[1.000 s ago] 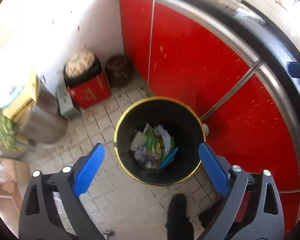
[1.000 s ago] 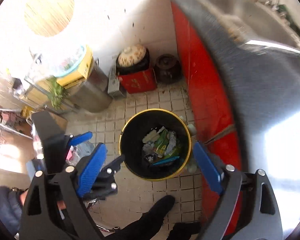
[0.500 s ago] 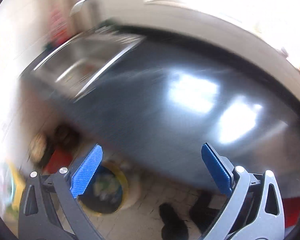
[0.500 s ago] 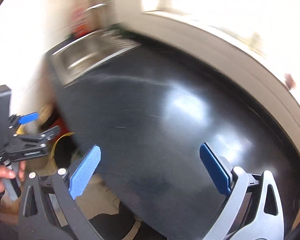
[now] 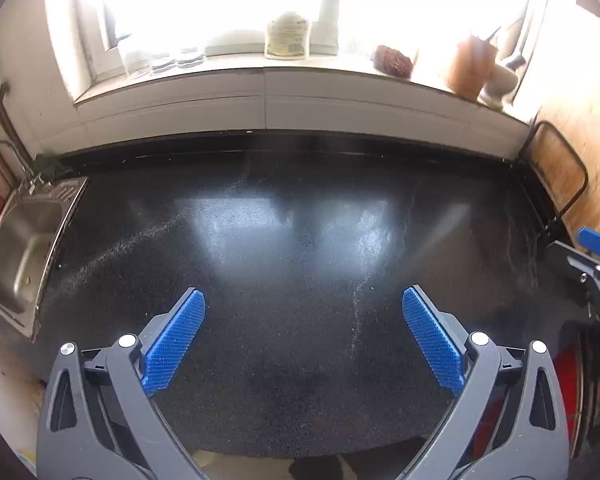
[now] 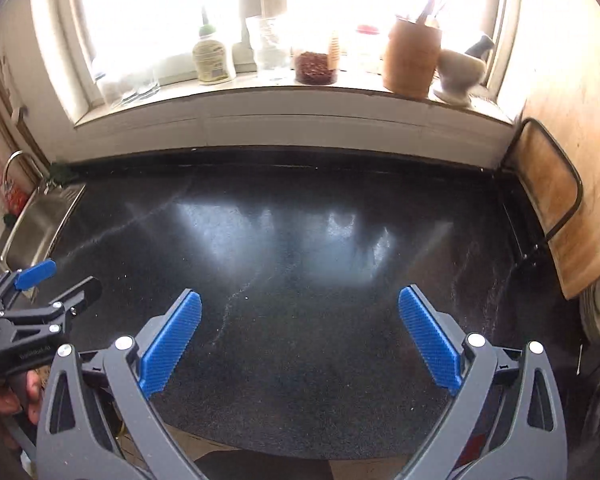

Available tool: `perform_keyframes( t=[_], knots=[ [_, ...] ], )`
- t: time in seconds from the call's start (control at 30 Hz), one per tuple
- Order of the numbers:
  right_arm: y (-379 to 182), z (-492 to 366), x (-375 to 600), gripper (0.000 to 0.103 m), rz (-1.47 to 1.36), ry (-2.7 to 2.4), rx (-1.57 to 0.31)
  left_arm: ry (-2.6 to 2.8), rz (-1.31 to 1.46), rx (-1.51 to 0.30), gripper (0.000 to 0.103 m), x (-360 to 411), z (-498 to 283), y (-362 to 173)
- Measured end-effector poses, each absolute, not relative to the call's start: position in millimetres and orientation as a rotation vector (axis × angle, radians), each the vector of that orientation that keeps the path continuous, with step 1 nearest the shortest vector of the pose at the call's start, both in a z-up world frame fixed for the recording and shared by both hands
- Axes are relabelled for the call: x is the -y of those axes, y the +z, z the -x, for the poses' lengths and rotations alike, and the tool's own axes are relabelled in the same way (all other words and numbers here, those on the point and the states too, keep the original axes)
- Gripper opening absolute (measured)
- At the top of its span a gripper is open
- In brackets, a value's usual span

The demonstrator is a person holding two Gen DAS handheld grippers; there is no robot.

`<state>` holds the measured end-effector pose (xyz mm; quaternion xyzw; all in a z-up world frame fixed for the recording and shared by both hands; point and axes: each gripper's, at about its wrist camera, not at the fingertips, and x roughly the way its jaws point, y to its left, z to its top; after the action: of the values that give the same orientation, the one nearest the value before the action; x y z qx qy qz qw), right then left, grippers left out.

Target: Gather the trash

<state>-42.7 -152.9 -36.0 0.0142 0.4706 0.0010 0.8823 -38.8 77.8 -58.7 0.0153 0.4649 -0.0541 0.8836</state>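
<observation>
**Counter bare, nothing to pick up**

Ahead of both tongs, the black countertop [image 5: 300, 240] shows no trash. Your left gripper [image 5: 302, 344] and right gripper [image 6: 300, 340] gape wide, empty. Judging by this, collecting looks finished.

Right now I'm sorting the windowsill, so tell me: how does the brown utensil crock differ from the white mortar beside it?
The brown utensil crock is tall and straight-sided; the white mortar is low and bowl-shaped on a foot. The crock is tan, the mortar off-white. The crock holds several sticks or utensils, the mortar a single dark pestle. Both stand upright on the windowsill, at its right end, above the black counter.
</observation>
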Motion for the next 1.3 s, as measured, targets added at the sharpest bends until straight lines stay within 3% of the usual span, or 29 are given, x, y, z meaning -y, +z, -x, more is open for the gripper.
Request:
perform_keyframes(
  t=[1.3],
  knots=[
    [-48.7, 35.7, 158.9, 0.096, -0.030, 0.021, -1.033, -0.078, -0.046, -1.009, 0.096, -73.8, 26.1, -62.1]
  ],
)
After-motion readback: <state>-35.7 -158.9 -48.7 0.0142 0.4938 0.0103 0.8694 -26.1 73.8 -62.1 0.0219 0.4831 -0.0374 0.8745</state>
